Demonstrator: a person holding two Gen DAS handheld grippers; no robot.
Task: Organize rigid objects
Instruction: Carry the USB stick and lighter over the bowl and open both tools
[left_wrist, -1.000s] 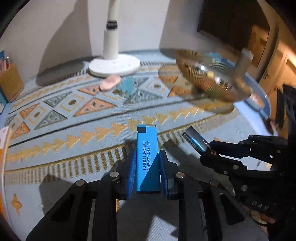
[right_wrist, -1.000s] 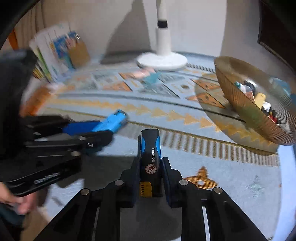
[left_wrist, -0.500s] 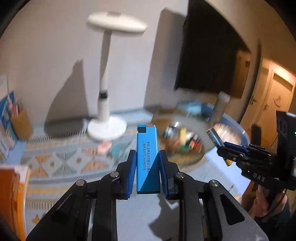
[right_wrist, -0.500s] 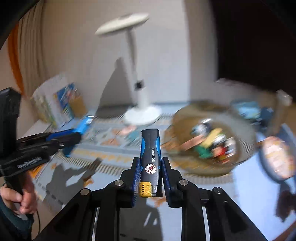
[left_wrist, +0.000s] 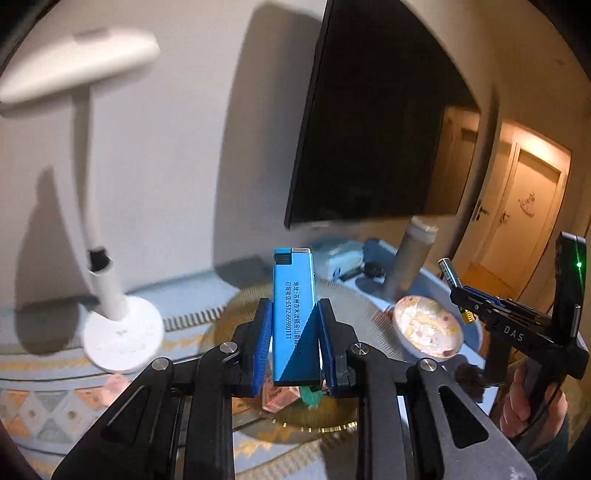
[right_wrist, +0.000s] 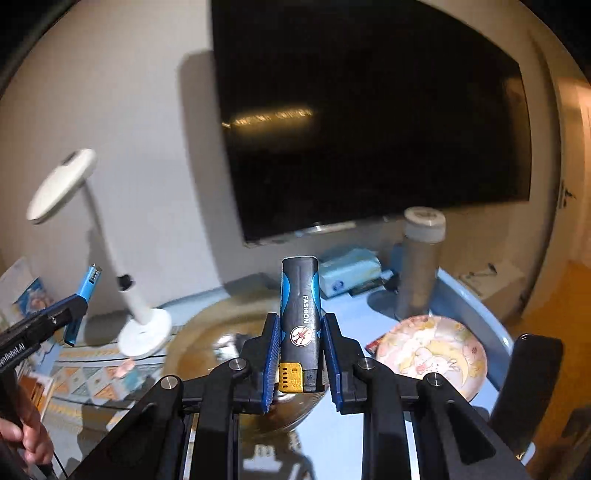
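My left gripper (left_wrist: 293, 332) is shut on a light blue lighter (left_wrist: 293, 306) that stands upright between the pads. My right gripper (right_wrist: 300, 350) is shut on a black and blue lighter (right_wrist: 300, 314) marked FASHION. Both are held above a gold glass bowl (left_wrist: 236, 314), which also shows in the right wrist view (right_wrist: 207, 332), with small items inside, mostly hidden behind the fingers. The right gripper with its lighter (left_wrist: 448, 271) shows at the right of the left wrist view. The left gripper with the blue lighter (right_wrist: 86, 286) shows at the left of the right wrist view.
A white desk lamp (left_wrist: 107, 288) stands left of the bowl. A patterned plate (right_wrist: 432, 350) lies to the right. A grey cylinder bottle (right_wrist: 421, 266) and a blue tissue pack (right_wrist: 349, 273) stand behind. A dark screen (right_wrist: 369, 110) hangs on the wall. A patterned mat (right_wrist: 92, 373) covers the table.
Both grippers have risen and tilted up from the mat, still holding their lighters. They now sit over the gold bowl, which was off to the right a second ago.
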